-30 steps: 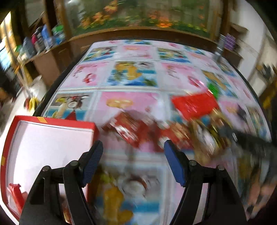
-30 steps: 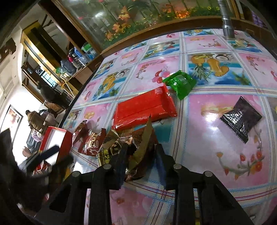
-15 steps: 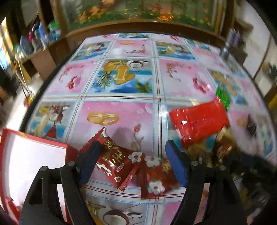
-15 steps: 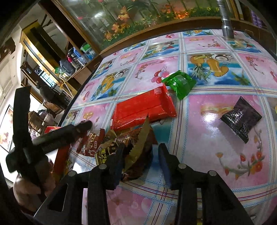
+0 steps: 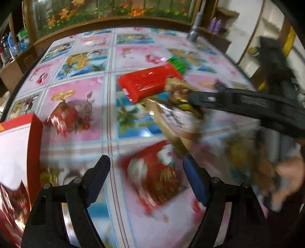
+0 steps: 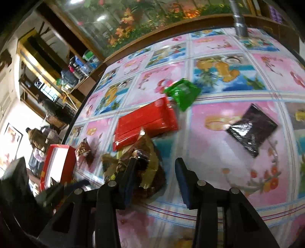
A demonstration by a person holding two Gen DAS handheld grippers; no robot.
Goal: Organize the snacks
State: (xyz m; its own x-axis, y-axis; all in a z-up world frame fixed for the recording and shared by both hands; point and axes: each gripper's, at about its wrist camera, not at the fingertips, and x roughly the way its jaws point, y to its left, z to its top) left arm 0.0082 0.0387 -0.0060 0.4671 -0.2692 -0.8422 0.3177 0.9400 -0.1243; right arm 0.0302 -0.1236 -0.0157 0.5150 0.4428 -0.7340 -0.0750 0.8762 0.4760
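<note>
My left gripper (image 5: 146, 177) is open over a blurred red snack packet (image 5: 154, 181) lying on the table. A red box (image 5: 28, 133) with a white inside stands at the left, a packet in its near corner. A smaller red packet (image 5: 63, 118) lies beside the box. My right gripper (image 6: 154, 177) is open; its left finger touches a brown and gold packet pile (image 6: 141, 158). A long red packet (image 6: 144, 122), a green packet (image 6: 183, 92) and a black packet (image 6: 251, 129) lie farther out.
The table wears a pink and blue picture cloth (image 6: 219, 63). A grey metal cylinder (image 6: 238, 21) stands at the far edge. A wooden ledge and a fish tank (image 5: 106, 9) run behind. Shelves with bottles stand at the left.
My right gripper has opened and let go of the brown and gold packet. My left gripper has swung to the right, over another red packet.
</note>
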